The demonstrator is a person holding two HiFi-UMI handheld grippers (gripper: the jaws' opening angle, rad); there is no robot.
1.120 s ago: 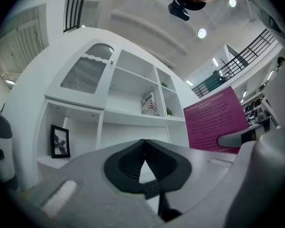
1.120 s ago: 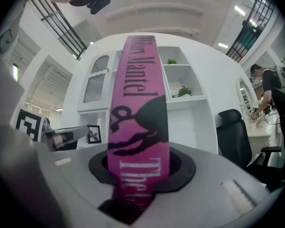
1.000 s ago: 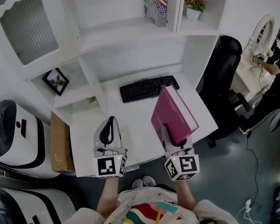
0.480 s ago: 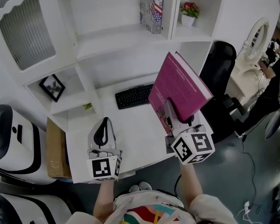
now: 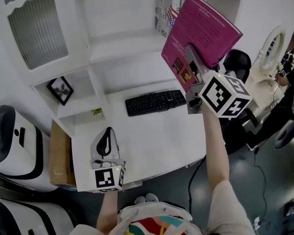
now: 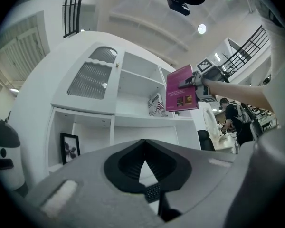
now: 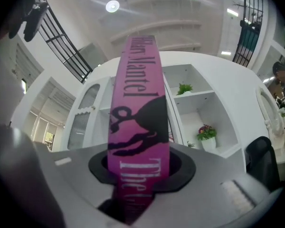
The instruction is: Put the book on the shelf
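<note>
left hand-held gripper (image 6: 143, 141): jaws together, empty | book (image 6: 182, 94): aloft before white shelf (image 6: 133, 120) | framed picture (image 6: 70, 147): left cubby

White desk (image 5: 152, 131), black chair (image 5: 240, 61), round ceiling lights (image 7: 112, 5).

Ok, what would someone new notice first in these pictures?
The magenta book, clamped in the right gripper, is up in front of the white shelves. Below it a black keyboard lies on the white desk, and the left gripper hangs shut and empty over the desk's front.
</note>
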